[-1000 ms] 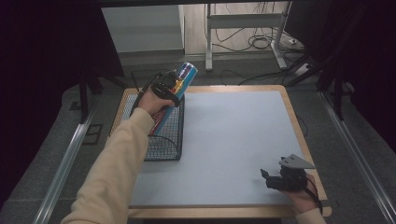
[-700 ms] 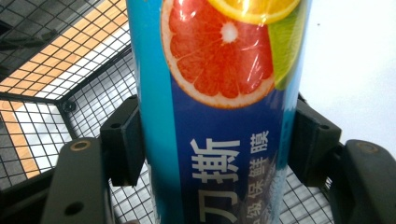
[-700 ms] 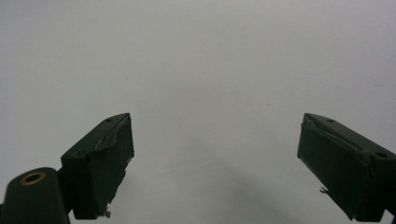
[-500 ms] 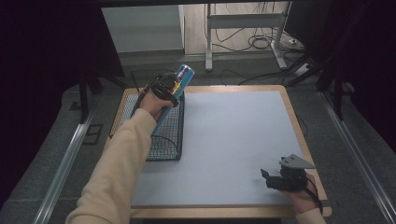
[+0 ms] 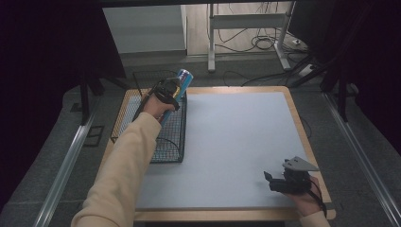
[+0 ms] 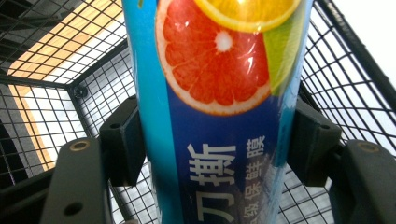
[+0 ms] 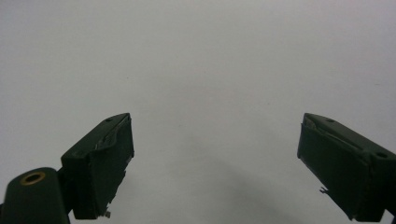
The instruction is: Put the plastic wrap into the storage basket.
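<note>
Blue box clamped in left gripper fingers over wire basket, far left; right gripper fingers wide, near right counter.

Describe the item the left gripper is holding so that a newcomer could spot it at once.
Start at the black wire basket on the table's left side. Above its far end, the left gripper clamps a tall blue tube, printed with cut citrus fruit and white Chinese characters.

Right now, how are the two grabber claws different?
The left gripper is squeezed shut on a blue box with fruit pictures; the right gripper is open and holds nothing. The left one is over the wire basket at the table's far left; the right one is low over the bare grey mat near the front right. Both have two black jaws.
</note>
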